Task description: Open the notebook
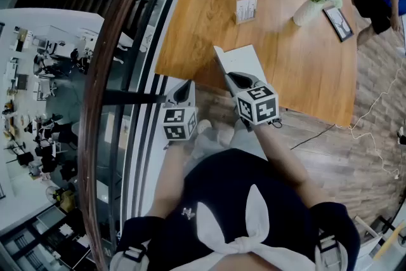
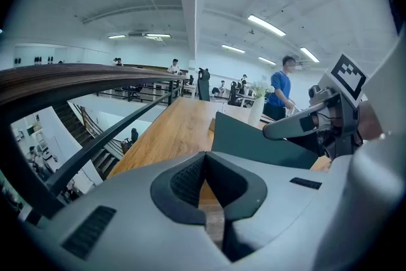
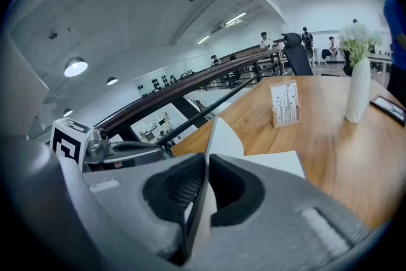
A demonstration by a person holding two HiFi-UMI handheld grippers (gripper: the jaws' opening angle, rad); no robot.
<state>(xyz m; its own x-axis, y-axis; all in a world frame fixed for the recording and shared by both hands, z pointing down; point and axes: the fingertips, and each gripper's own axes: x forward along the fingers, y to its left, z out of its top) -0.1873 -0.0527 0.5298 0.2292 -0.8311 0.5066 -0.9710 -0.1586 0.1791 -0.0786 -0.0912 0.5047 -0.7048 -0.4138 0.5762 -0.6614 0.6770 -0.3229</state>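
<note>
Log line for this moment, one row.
step: opening | right gripper: shut on notebook cover, cover raised | left gripper: shut, empty

Open-plan office, mezzanine handrail [image 1: 108, 73] above rows of desks [image 1: 32, 117], long wooden table [image 1: 304, 66], ceiling strip lights [image 2: 266, 25]

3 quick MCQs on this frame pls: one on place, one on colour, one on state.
1. Where is the vase?
A) on the table, far side, by the dark frame
B) on a chair
C) on a shelf

2. Vase colour?
A) red
B) white
C) black

3. Notebook cover?
A) lying flat, shut
B) torn off
C) raised, pinched in the right gripper

Answers:
1 A: the head view shows it standing on the wood next to the frame.
2 B: its body is plain white in both views that show it.
3 C: the jaws are closed on the cover's edge, and it stands up off the white page.
</note>
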